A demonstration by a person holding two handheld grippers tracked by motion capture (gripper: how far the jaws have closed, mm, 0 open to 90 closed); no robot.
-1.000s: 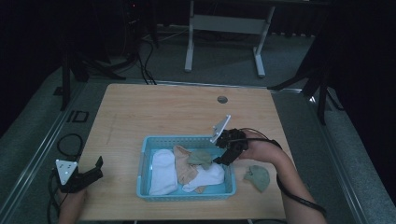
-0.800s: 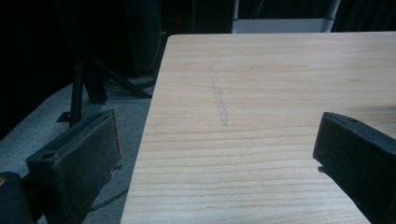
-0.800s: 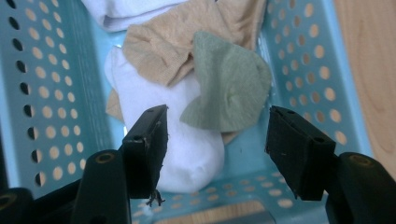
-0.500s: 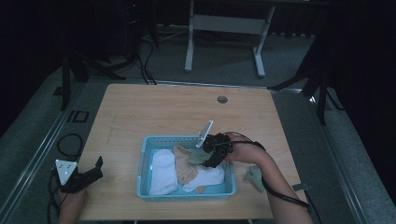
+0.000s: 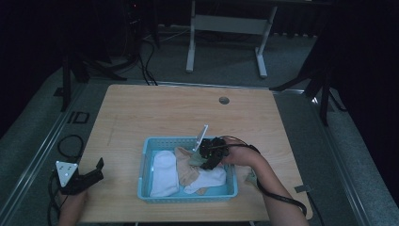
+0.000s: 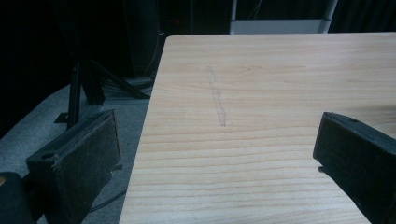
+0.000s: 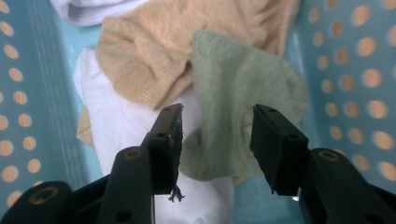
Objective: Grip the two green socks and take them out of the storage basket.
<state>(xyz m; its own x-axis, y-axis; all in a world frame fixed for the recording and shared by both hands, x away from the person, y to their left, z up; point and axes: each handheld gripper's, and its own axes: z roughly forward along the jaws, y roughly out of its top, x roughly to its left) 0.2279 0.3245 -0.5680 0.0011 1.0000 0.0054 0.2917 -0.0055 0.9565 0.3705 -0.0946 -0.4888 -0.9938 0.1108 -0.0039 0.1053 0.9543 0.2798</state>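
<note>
High view: the right gripper [image 5: 203,159] hangs over the perforated light-blue plastic basket [image 5: 147,161], its tip down among the socks, a pale green knit sock [image 5: 195,161] directly beneath it; the left gripper [image 5: 89,176] rests well apart, near the corner of the light wooden table [image 5: 160,110]. Left gripper view: its jaws stand wide apart with bare table between them and nothing held. Right gripper view: the jaws straddle the pale green knit sock [image 7: 236,100] and have just been closing on it, a gap showing between each pad and the fabric, so no grip is made yet. The sock lies flat on a tan knit sock [image 7: 149,56] and a white sock [image 7: 121,126]; its long axis runs away from the jaws, one end between them, the other pointing ahead. Judgement: to do the pick cleanly, pinch the green fabric alone near this end and keep the left-hand pad off the white sock below, lest two lift together.
</note>
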